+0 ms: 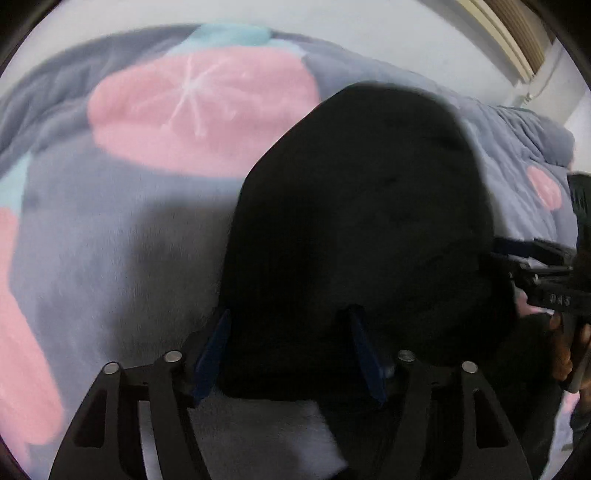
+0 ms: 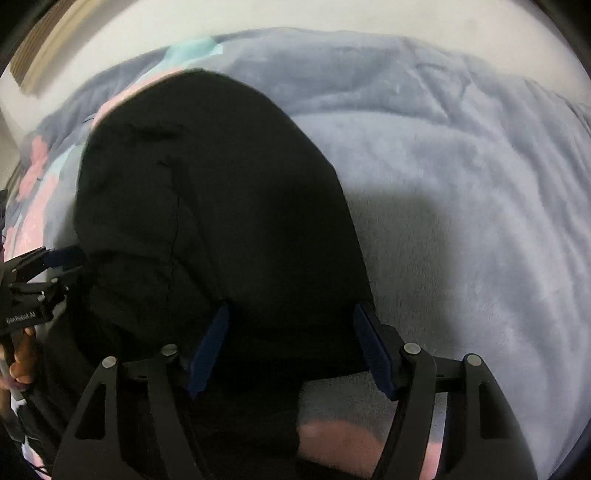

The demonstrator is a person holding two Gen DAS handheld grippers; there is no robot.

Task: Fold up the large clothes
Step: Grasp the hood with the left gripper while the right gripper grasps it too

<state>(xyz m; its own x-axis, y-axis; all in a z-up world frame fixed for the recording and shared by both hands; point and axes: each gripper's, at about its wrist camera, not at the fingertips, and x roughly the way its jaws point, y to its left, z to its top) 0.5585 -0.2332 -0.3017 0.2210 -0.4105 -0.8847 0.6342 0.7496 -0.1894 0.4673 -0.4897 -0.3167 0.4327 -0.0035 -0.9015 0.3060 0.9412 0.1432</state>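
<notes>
A large black garment [image 1: 362, 229] lies on a bed, its near edge running in between the fingers of both grippers; it also shows in the right wrist view [image 2: 221, 221]. My left gripper [image 1: 290, 347] has its blue-padded fingers apart, with the cloth's near left part between them. My right gripper [image 2: 291, 343] stands wide open over the cloth's near right part. The right gripper shows at the right edge of the left wrist view [image 1: 546, 280]. The left gripper shows at the left edge of the right wrist view [image 2: 40, 284].
The bed is covered by a grey fleece blanket [image 1: 110, 240] with pink and teal shapes [image 1: 203, 110]; in the right wrist view it is plain grey [image 2: 461, 221]. A white wall [image 2: 332, 22] lies behind. A person's hand holds each gripper's handle.
</notes>
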